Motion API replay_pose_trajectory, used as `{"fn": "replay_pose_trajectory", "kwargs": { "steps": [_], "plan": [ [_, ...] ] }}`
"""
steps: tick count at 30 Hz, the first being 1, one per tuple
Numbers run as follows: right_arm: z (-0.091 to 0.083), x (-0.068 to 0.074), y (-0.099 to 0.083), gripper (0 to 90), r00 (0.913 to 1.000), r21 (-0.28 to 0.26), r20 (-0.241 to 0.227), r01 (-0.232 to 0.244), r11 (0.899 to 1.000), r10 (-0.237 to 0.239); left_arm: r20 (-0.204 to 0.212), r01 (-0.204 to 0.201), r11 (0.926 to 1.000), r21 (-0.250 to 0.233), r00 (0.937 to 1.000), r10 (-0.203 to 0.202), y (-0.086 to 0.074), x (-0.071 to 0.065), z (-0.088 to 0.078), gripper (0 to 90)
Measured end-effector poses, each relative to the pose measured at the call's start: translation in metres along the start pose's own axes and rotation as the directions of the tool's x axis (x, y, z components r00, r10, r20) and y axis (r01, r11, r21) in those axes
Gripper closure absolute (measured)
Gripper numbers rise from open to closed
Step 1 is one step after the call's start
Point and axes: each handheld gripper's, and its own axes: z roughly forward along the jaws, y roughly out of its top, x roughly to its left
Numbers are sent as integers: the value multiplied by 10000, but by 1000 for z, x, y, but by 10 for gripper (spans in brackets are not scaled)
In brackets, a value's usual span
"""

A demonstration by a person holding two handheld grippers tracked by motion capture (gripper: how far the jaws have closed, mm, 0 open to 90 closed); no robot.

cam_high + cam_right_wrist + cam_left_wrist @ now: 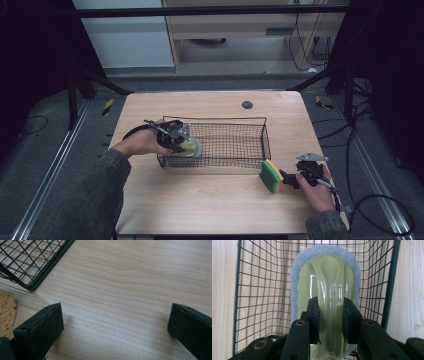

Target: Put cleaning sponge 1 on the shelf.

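Note:
A scrubber (325, 275) with a glossy pale green handle and a grey pad lies inside the black wire basket (249, 290), at its left end in the high view. My left gripper (331, 302) is shut on the handle's raised ridge, one pad on each side. From above, that gripper (181, 141) reaches over the basket's (215, 119) left wall onto the scrubber (192, 148). My right gripper (116, 306) stands open low over bare wood. A yellow and green sponge (271, 176) stands just left of the right gripper (288, 178), outside its jaws, and the sponge's (6, 312) edge shows beside one jaw.
The basket sits mid-table on the light wooden table (200, 200), with one corner (30, 285) close to my right gripper. A small dark disc (247, 104) lies near the far edge. Cables (380, 210) trail on the floor to the right.

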Motion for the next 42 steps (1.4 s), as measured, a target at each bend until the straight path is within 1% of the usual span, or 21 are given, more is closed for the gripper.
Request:
{"fn": "replay_pose_trajectory", "kwargs": {
  "steps": [10,18,25,28,30,32,33,36,39,42],
  "plan": [
    [0,0,0,5,10000,-5,-4,-2,10000,2,233,64,9997,234,9997,-69,1,0,10,705],
    [0,0,0,5,10000,8,16,19,10000,-19,330,120,9992,381,9994,-133,2,0,12,697],
    [0,0,0,5,10000,-3,0,-8,10000,8,272,307,9993,220,9991,-313,2,0,8,658],
    [0,0,0,5,10000,7,18,24,10000,-24,168,450,9989,-112,9989,-448,3,0,1,640],
    [0,0,0,5,10000,-2,2,3,10000,-3,-119,553,9977,-387,9984,-558,3,2,-5,627],
    [0,0,0,5,10000,19,-37,-57,10000,57,-216,648,9963,-557,9976,-661,3,1,-8,619],
    [0,0,0,5,10000,22,-19,-36,10000,37,-261,761,9952,-619,9966,-778,3,1,-10,605],
    [0,1,0,5,10000,20,-5,-55,10000,55,-345,905,9915,-934,9950,-941,3,-1,-15,587],
    [0,1,0,6,10000,9,36,-60,10000,60,-555,963,9893,-1093,9932,-1028,3,-3,-19,558],
    [0,1,0,6,10000,1,29,-84,10000,84,-805,1127,9862,-1211,9892,-1229,3,-4,-22,532]
  ]
}}
